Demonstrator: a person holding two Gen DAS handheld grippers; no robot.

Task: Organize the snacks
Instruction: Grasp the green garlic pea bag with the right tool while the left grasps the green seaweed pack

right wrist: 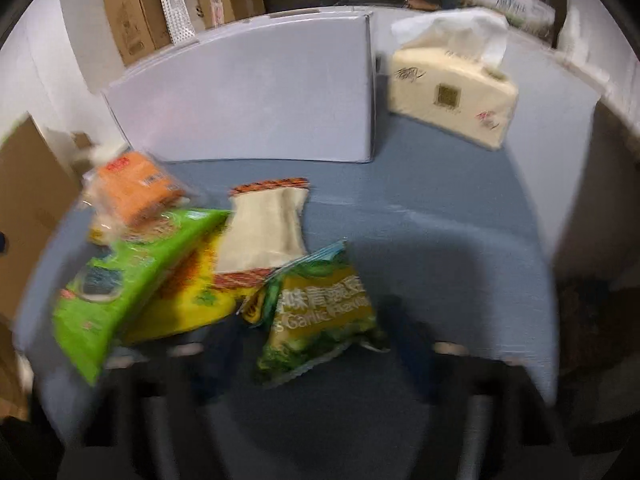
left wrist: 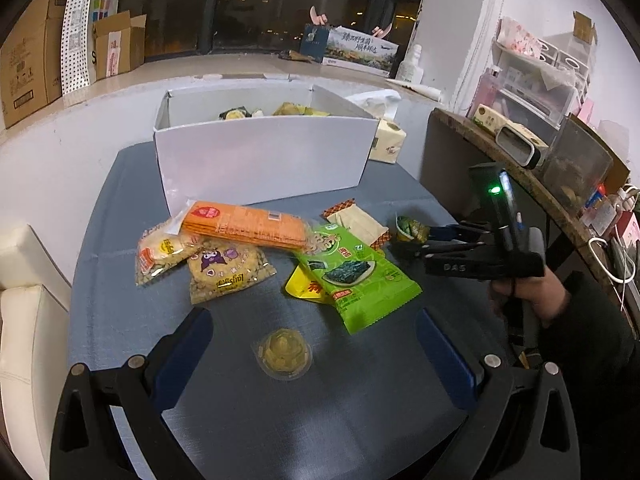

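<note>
One small green garlic-flavour snack packet (right wrist: 320,312) sits between the fingers of the right tool (left wrist: 416,240). The left wrist view shows it at the fingertips, right of centre, with the jaws drawn narrow on it; the right wrist view is blurred, so whether the packet is lifted or touching the blue surface (left wrist: 320,420) cannot be told. Its printed face looks up at the right camera, long axis running along the fingers.

From the packet, the white box (left wrist: 264,156) lies ahead and to the upper left in both views, open-topped, with a few wrapped snacks already showing over its rim. That direction appears to be what the next move turns on: up and over the near wall.

Just left of the packet lie a cream wafer packet (left wrist: 358,222), a green seaweed pack (left wrist: 356,276) over a yellow pouch (left wrist: 306,288), an orange cracker sleeve (left wrist: 244,226) and two clear bags of biscuits.

Nearer the left tool (left wrist: 316,360), whose jaws stand wide with nothing in them, a small round jelly cup (left wrist: 282,354) rests between the fingers. A tissue pack (right wrist: 452,96) stands right of the box.
</note>
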